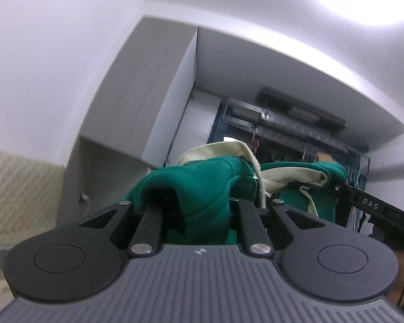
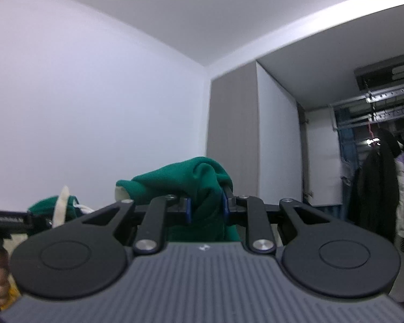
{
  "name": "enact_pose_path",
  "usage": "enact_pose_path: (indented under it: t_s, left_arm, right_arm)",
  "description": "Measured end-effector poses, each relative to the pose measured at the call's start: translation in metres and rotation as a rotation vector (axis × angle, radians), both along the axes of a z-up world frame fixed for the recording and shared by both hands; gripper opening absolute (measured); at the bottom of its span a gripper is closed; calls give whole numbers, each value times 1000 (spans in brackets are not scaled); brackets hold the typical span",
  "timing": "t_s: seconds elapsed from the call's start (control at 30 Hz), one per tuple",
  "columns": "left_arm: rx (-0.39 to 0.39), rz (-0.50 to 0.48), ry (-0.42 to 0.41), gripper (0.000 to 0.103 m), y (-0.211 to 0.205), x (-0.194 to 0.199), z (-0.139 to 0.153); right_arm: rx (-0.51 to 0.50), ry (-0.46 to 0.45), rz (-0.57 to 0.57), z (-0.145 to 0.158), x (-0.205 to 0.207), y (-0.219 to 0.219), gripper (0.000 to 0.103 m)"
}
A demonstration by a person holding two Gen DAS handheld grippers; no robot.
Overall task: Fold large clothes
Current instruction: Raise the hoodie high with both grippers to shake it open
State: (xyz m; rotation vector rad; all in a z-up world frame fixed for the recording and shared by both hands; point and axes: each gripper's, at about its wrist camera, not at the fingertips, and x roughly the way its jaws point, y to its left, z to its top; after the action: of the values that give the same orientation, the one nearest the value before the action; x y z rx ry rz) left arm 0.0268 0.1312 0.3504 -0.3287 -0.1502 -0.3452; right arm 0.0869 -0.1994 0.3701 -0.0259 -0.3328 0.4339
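Observation:
A green garment with a cream lining and a white drawstring (image 1: 199, 185) is held up in the air, both cameras tilted toward the ceiling. My left gripper (image 1: 199, 207) is shut on a bunched green fold that drapes over its fingers and hides them. My right gripper (image 2: 206, 204) is shut on another green fold (image 2: 202, 183), pinched between its blue pads (image 2: 188, 210). The right gripper (image 1: 334, 185) shows at the right of the left wrist view, gripping the cloth. The left gripper (image 2: 44, 220) shows at the left edge of the right wrist view.
A grey wardrobe (image 1: 137, 102) stands against the white wall. An open closet with rails (image 2: 385, 113) and hanging clothes (image 2: 379, 188) is to the right. A quilted cream headboard (image 1: 16, 188) is at the left. A wall air conditioner (image 1: 390, 161) is at the far right.

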Motion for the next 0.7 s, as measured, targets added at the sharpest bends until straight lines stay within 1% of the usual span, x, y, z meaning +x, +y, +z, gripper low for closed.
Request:
enact_pose_path:
  t_s: [0.1, 0.17, 0.2, 0.27, 0.3, 0.4, 0.47, 0.5, 0.57, 0.63, 0.7]
  left_arm:
    - [16, -19, 64, 16, -11, 41, -38]
    - [4, -25, 132, 16, -17, 78, -69]
    - [-6, -28, 161, 16, -22, 103, -83]
    - [-17, -23, 209, 16, -30, 155, -111]
    - [-6, -9, 226, 16, -34, 183, -126]
    - [10, 26, 270, 16, -42, 276, -168]
    - [-14, 43, 304, 16, -44, 338, -194]
    - [-22, 54, 320, 16, -43, 366, -212]
    - [-20, 87, 351, 16, -50, 437, -238]
    - [-4, 114, 398, 16, -53, 501, -282]
    - [5, 129, 454, 16, -54, 554, -329]
  right_arm:
    - [-1, 88, -39, -36, 43, -11, 24]
    - [1, 153, -55, -62, 80, -19, 24]
    - [-2, 188, -67, -77, 104, -23, 24]
    - [-7, 239, -90, -96, 146, -27, 24]
    - [-11, 263, -104, -109, 174, -29, 24]
    - [-19, 295, -138, -140, 250, -30, 24]
    - [-20, 304, -157, -163, 299, -30, 24]
    - [-24, 308, -171, -178, 327, -29, 24]
    - [-21, 331, -194, -213, 381, -26, 25]
    - [-12, 380, -216, -257, 433, -24, 25]
    - [-12, 437, -235, -307, 473, -21, 25]
